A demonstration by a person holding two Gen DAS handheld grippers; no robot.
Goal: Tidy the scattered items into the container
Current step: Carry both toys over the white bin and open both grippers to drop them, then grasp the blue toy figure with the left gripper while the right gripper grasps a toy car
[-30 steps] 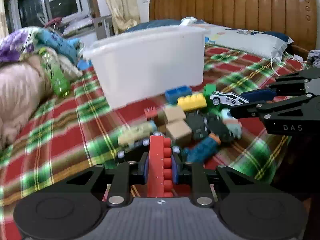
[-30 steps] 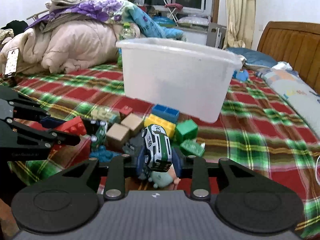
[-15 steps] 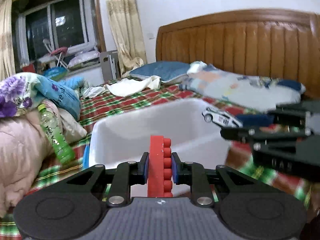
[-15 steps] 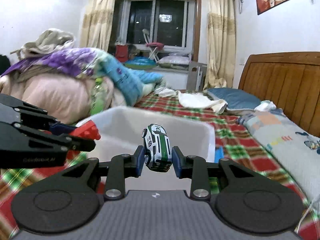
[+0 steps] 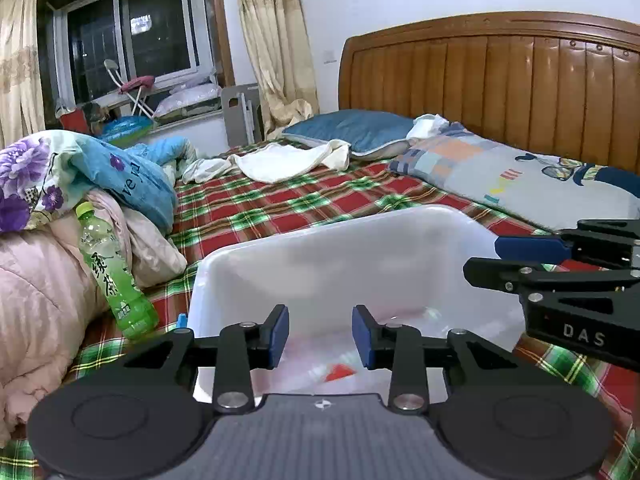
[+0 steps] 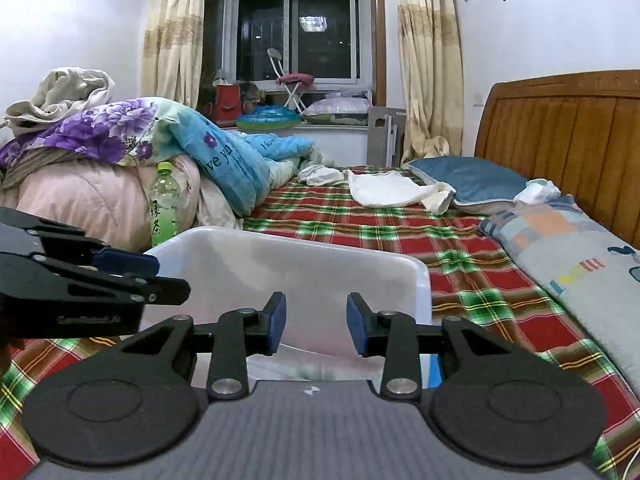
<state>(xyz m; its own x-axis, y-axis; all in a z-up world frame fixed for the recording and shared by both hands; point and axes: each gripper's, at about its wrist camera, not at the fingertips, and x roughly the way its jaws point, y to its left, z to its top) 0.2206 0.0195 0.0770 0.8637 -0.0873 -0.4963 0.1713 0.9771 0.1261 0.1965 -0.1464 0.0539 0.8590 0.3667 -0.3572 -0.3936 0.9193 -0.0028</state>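
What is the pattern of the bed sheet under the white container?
The bed sheet is a red, green and white plaid, with thin yellow lines. The right wrist view shows it best, beyond the white container.

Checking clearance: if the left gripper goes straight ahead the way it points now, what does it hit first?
Probably the far inside wall of the white bin; the left gripper is open over it, aimed across its opening. Depth is hard to judge.

White container (image 5: pixel 320 248); red-green plaid bedspread (image 6: pixel 460 248); green bottle (image 5: pixel 116 280) (blue pillow (image 6: pixel 468 184)).
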